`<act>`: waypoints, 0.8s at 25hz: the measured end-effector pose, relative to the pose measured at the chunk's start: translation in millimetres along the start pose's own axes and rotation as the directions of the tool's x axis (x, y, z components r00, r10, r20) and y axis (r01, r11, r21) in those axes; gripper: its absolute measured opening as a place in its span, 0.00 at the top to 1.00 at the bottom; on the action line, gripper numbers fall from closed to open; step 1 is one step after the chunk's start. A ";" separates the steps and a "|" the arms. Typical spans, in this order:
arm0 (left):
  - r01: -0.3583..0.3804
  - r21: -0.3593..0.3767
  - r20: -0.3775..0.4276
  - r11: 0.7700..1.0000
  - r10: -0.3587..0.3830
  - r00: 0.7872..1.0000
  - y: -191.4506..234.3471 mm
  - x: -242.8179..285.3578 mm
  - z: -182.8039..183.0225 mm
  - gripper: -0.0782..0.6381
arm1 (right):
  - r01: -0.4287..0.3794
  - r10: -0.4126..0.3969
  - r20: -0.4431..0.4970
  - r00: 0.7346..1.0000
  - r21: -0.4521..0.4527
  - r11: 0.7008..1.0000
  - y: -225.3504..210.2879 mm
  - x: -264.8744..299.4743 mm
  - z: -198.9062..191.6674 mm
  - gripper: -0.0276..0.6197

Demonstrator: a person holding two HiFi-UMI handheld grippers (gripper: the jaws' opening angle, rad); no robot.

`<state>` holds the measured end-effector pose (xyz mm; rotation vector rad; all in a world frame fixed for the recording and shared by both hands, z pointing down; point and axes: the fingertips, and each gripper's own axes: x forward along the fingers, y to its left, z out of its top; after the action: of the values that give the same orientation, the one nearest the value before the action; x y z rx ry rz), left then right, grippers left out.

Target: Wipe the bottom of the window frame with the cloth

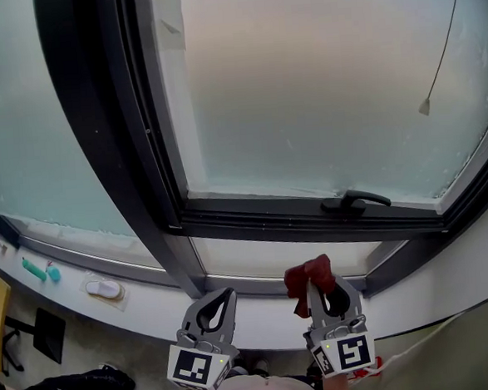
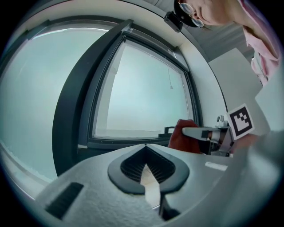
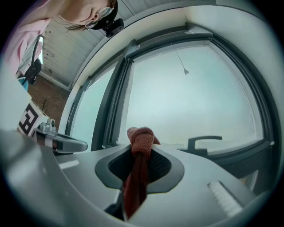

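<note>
My right claw point(image 1: 324, 291) is pinching the red cloth point(image 1: 310, 275) low in the middle of the picture. My left claw point(image 1: 221, 304) beside it is pressed together with nothing in it. The window frame point(image 1: 287, 222) has its dark bottom bar just above the cloth, not touching it, so I think I should push the bunched end onto that bar and slide it from end to end, going around the handle point(image 1: 357, 199).

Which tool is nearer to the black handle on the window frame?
Right. The right tool, shut on the red cloth, is just below the handle and slightly left of it; the left tool is farther left.
</note>
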<state>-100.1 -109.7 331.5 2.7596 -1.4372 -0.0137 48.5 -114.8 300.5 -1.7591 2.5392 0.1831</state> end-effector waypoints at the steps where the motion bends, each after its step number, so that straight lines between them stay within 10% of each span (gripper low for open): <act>1: -0.008 0.005 0.010 1.000 0.008 1.000 7.7 -1.9 5.5 0.89 | -0.013 0.013 0.033 0.999 -0.007 1.000 5.6 13.1 13.0 0.85; 10: -0.138 0.011 0.068 0.990 0.137 0.988 78.1 -34.5 22.3 0.89 | -0.120 0.132 0.157 0.979 -0.086 0.989 70.5 137.9 73.4 0.85; 20: -0.218 -0.004 0.088 0.976 0.217 0.972 116.0 -58.9 25.0 0.89 | -0.228 0.221 -0.082 0.972 -0.088 0.970 132.9 249.6 15.1 0.85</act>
<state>-229.5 -128.4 309.8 2.6199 -1.7564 -0.1271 -164.4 -298.9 268.4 -1.5280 2.8247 0.2604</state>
